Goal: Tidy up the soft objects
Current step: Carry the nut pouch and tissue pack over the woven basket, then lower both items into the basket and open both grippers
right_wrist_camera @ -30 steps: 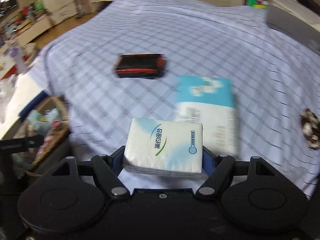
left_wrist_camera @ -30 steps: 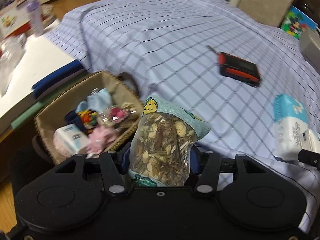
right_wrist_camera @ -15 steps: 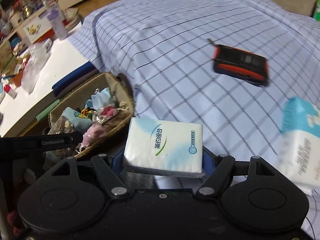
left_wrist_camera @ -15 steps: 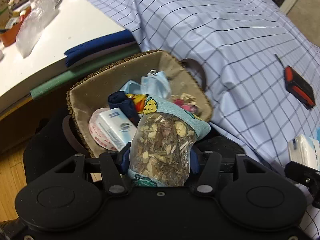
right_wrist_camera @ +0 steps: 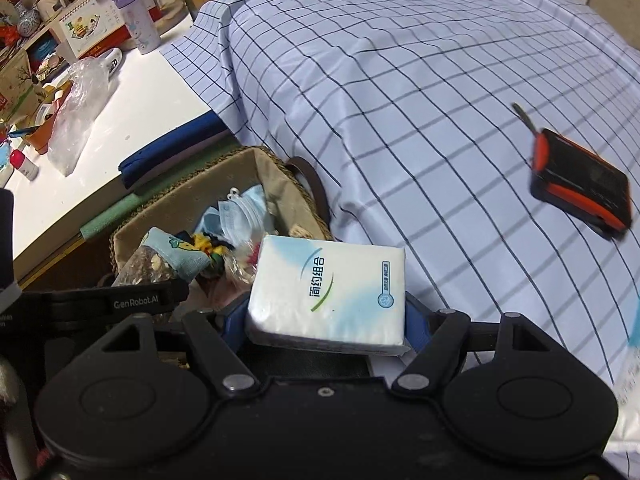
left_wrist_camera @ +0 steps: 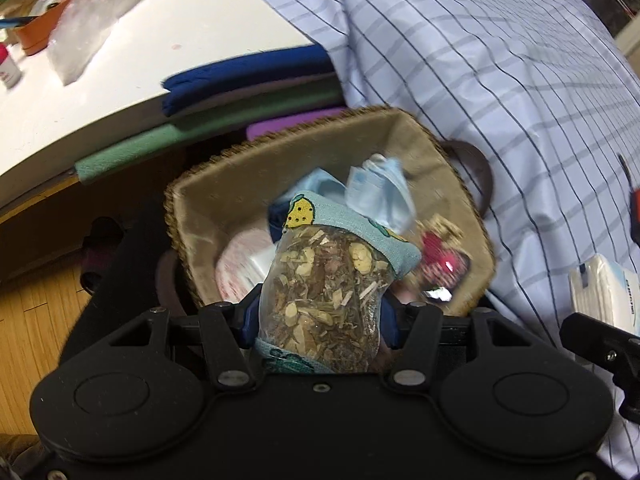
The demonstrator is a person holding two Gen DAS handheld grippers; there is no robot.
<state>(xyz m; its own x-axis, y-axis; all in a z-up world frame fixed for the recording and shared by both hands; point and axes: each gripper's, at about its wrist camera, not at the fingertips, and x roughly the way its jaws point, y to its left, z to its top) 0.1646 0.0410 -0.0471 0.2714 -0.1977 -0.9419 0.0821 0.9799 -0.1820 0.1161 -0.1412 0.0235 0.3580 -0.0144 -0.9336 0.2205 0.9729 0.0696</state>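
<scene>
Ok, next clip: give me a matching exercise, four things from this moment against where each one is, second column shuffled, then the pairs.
Things
1. herb sachet
2. tissue pack
3. black and orange device
4. blue face mask

Places
A. lying on the checked bedsheet
B. clamped in the right tool
C. lying inside the woven basket
D. clamped in the left tool, over the basket

Pairs: 1-D, 2-B, 3-A, 4-C

Checked bedsheet (right_wrist_camera: 420,92); white tabletop (left_wrist_camera: 132,64); wood floor (left_wrist_camera: 36,312).
</scene>
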